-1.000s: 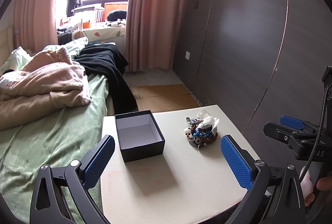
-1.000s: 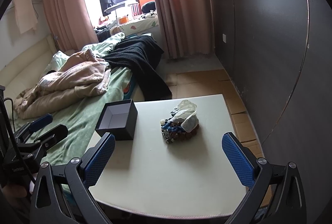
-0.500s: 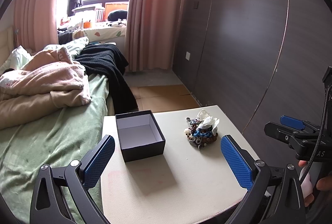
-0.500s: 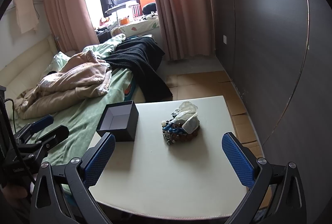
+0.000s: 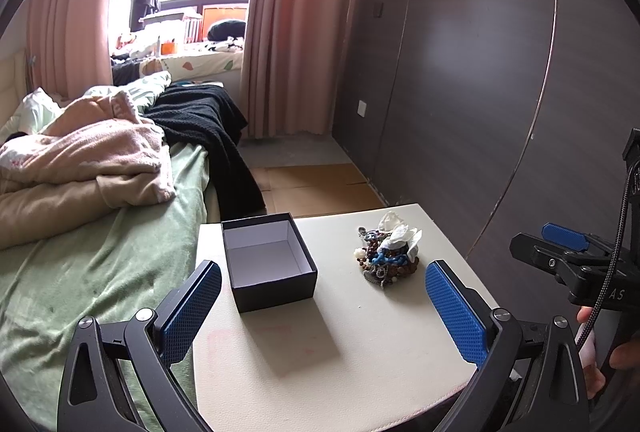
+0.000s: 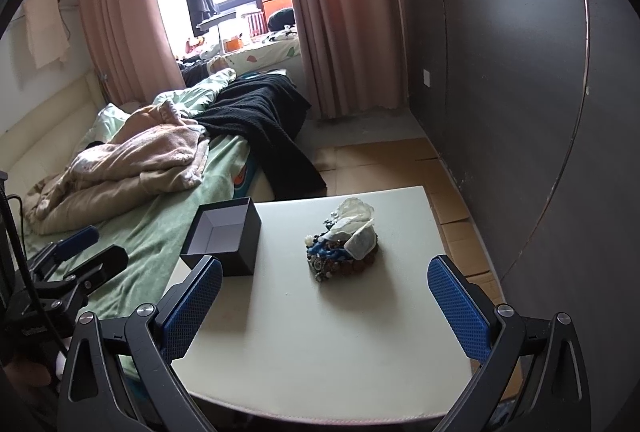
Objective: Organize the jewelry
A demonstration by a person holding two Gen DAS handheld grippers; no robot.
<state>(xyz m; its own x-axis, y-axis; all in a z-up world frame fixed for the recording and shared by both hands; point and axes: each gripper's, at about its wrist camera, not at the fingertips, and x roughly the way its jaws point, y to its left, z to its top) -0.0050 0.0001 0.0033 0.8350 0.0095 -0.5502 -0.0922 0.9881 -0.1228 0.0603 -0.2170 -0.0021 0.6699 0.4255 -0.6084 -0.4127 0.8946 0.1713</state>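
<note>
On the cream tabletop (image 5: 360, 344) sits a black box (image 5: 269, 261), lidless, its mouth facing straight up and its pale inside bare; it stands at the corner nearest the bed (image 5: 80, 264). To its right, well apart from it, lies a jewelry heap (image 5: 386, 258) of tangled beads with crumpled white wrapping on top, a roundish mound with no clear long axis. The left gripper (image 5: 322, 306) hangs above the near edge, jaws spread wide, holding nothing. The right gripper (image 6: 324, 302) does likewise.
</note>
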